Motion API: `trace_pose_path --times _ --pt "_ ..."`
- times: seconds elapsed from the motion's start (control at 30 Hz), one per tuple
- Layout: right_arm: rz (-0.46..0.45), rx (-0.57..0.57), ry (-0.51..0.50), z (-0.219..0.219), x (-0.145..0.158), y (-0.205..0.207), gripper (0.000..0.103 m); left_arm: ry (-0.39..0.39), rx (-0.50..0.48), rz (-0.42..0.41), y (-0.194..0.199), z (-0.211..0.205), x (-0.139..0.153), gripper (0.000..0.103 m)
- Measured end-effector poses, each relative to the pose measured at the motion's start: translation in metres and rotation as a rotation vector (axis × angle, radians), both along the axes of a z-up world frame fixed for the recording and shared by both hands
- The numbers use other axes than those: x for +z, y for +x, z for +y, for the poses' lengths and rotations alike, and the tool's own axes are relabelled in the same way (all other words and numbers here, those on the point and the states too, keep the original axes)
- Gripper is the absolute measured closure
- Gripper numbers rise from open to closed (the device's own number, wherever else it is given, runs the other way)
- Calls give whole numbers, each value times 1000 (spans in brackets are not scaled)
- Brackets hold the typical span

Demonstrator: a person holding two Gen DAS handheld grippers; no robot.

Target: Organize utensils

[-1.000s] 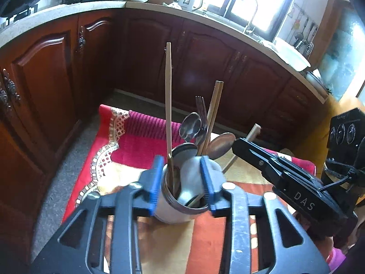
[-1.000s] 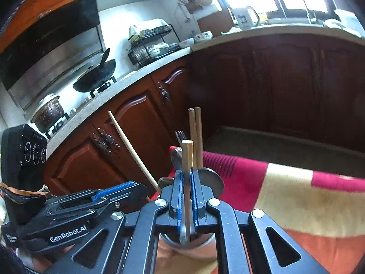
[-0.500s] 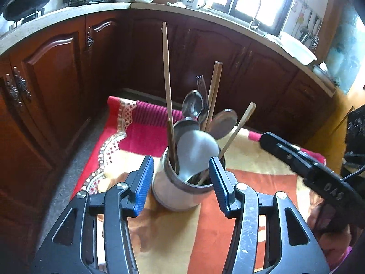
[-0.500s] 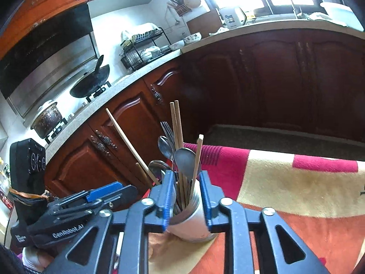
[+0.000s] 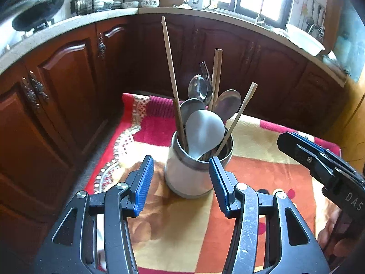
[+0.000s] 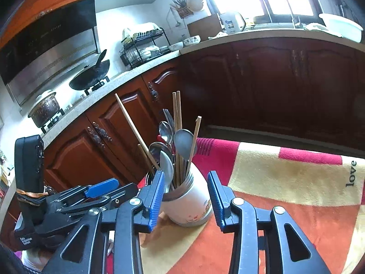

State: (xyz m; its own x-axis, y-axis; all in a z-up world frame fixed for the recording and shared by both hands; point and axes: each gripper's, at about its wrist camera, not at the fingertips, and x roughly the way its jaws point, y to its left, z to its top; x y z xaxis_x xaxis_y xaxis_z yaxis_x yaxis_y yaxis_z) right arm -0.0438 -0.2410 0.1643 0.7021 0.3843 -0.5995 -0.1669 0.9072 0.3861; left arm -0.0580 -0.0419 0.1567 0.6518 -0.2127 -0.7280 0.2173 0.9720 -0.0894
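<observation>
Left gripper (image 5: pixel 181 180): jaws apart, nothing gripped;
Right gripper (image 6: pixel 186 194): jaws just opening, empty

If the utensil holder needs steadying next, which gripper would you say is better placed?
Probably left: the left gripper is open with the utensil holder centred just ahead of it. The right gripper, its jaws just opened and empty, faces it too, slightly off-centre.

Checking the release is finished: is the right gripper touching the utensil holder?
Apart. In the right wrist view the right gripper has just been opening; both blue pads sit nearer the camera than the utensil holder, clear of its sides.
</observation>
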Motion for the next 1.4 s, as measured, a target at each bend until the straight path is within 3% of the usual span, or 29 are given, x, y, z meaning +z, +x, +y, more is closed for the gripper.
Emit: trace_pose_path --times 0.43,0.87,1.4 --pt "-6 0 -65 9 3 -19 64 33 5 -74 -34 0 7 53" --pt "7 5 -92 11 0 -27 63 8 23 -27 -41 6 -6 53" --pt "19 5 -107 14 -7 -31 61 11 54 -42 -42 9 -1 53"
